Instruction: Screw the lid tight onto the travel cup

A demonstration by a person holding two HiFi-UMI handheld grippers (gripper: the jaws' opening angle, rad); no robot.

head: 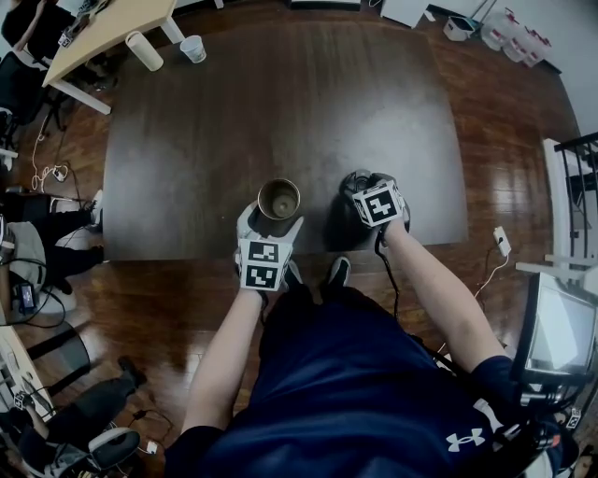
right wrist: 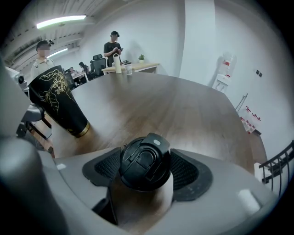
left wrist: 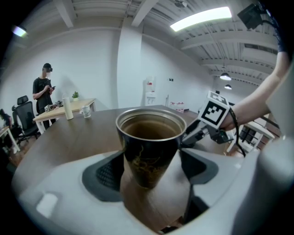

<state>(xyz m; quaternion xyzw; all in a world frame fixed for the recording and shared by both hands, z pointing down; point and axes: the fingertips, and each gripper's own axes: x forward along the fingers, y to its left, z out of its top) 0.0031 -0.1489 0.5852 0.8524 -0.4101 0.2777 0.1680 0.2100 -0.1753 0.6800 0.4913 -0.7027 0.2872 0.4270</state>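
Note:
A black travel cup (head: 278,199) with a gold pattern and a steel rim stands upright and open-topped near the front edge of the dark table (head: 280,93). My left gripper (head: 273,220) is open, with the cup (left wrist: 149,147) between its jaws and its pads (left wrist: 108,172) close beside the cup's walls. To the right, the black flip lid (head: 356,180) rests on the table. My right gripper (head: 371,183) is also open around the lid (right wrist: 145,161), one pad on each side. The cup (right wrist: 57,98) appears at the left of the right gripper view.
Beyond the far left corner, a light wooden table (head: 112,28) carries a white roll (head: 144,50) and a clear plastic cup (head: 192,49). A person (left wrist: 43,94) stands near it. Cables and chairs line the floor at the left. White shelving (head: 570,196) stands at the right.

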